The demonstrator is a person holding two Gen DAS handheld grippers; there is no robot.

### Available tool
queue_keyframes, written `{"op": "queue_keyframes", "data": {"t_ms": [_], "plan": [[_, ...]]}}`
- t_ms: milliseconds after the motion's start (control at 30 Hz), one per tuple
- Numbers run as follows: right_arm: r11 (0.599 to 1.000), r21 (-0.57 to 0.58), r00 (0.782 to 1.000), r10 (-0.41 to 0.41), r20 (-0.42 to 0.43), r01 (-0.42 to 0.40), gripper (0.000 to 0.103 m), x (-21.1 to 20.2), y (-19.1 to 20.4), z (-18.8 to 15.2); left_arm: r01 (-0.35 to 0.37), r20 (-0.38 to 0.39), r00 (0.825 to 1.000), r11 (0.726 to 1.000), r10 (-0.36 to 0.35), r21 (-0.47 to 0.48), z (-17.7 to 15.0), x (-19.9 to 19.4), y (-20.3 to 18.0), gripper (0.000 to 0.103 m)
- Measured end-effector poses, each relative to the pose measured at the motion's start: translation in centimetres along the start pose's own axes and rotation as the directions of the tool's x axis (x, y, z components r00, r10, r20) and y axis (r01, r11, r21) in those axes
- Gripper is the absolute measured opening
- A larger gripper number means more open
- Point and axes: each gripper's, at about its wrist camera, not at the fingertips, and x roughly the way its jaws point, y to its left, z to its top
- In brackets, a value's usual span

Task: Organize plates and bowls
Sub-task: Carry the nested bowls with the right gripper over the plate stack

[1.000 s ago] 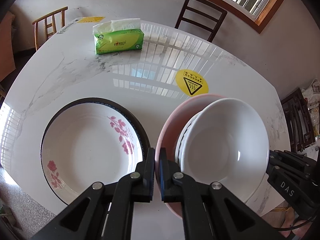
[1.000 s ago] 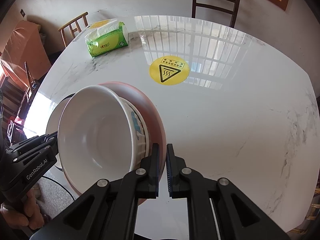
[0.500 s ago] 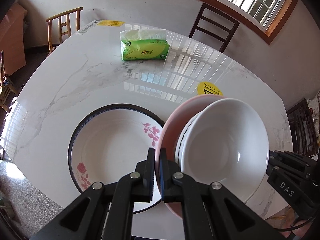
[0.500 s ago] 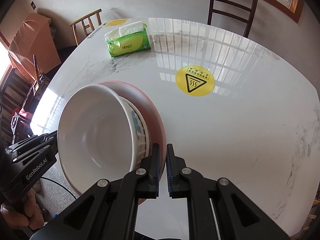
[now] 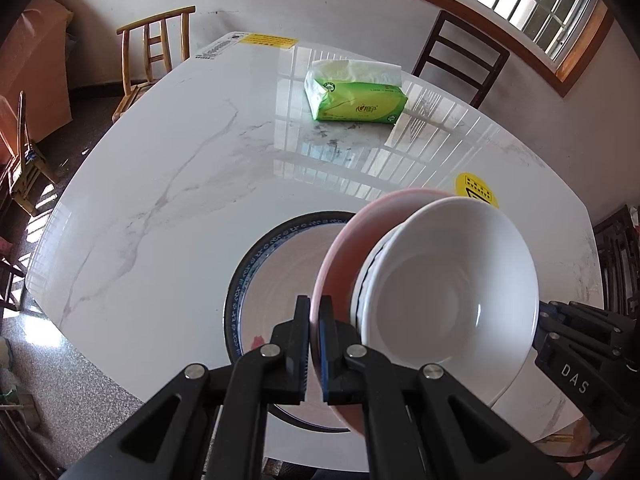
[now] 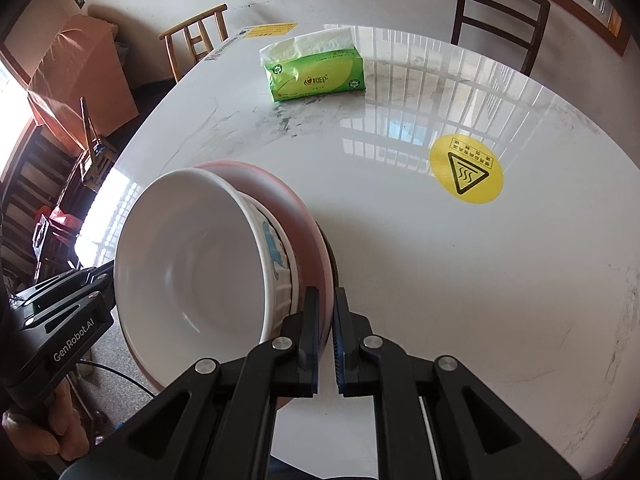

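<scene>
My left gripper (image 5: 315,316) and my right gripper (image 6: 326,308) are each shut on opposite rims of a pink plate (image 5: 340,256) and hold it above the table. It also shows in the right wrist view (image 6: 288,196). On the pink plate sit a patterned bowl (image 6: 280,256) and, nested in it, a plain white bowl (image 5: 448,288), also in the right wrist view (image 6: 192,260). Below lies a large flowered plate with a dark blue rim (image 5: 272,280), partly covered by the stack; in the right wrist view it is almost hidden.
White marble table (image 5: 168,168) with a green tissue pack (image 5: 356,100) at the far side and a yellow warning sticker (image 6: 466,174). Wooden chairs (image 5: 156,48) stand around it. The near table edge is just below the stack.
The held stack has moved left to over the flowered plate, which now lies largely beneath it. Both grips are unchanged.
</scene>
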Motion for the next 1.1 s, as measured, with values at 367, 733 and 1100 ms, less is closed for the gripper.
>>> {"op": "queue_keyframes", "data": {"t_ms": [367,733,1100], "plan": [[1.000,0.025,0.999,0.005,-0.043,-0.004,0.010,2.2,1.5,0.3,-0.011,-0.030,0.999,0.999,0.012,0.036,0.4,1.1,1.5,0.001],[0.999,0.036,0.998,-0.029,-0.056,0.031,0.010,2.2,2.0,0.4,0.014,-0.055,0.998,0.996,-0.009,0.086,1.2,1.7,1.6,0.001],[0.996,0.077,0.996,-0.030,-0.081,0.036,0.011,2.4,1.6,0.3,0.032,-0.069,0.997,0.991,-0.023,0.128,2.3,2.4,1.4,0.002]]}}
